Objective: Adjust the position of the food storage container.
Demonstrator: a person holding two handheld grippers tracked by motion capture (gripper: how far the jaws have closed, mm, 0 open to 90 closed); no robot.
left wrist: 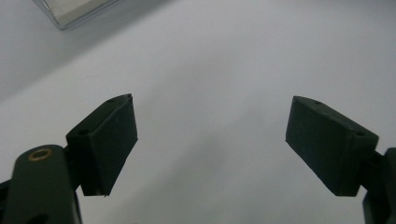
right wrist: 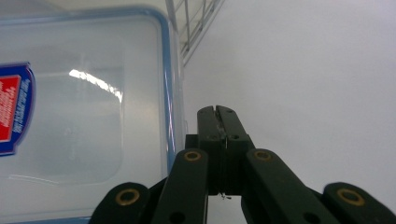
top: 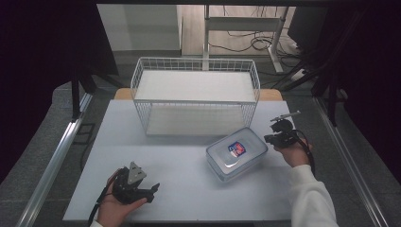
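A clear plastic food container (top: 236,152) with a blue-edged lid and a red and blue label lies on the white table (top: 179,179), right of centre. My right gripper (top: 268,138) sits just beside its right edge, jaws pressed together with nothing between them; in the right gripper view the container (right wrist: 84,107) lies to the left of the shut gripper (right wrist: 218,110). My left gripper (top: 153,191) rests near the table's front left, open and empty. In the left gripper view its jaws stand wide apart over bare table (left wrist: 210,140), with a container corner (left wrist: 74,11) at top left.
A white wire basket (top: 195,94) with two shelves stands at the back middle of the table, just behind the container. Metal rails run along both table sides. A table frame and cables stand on the floor beyond.
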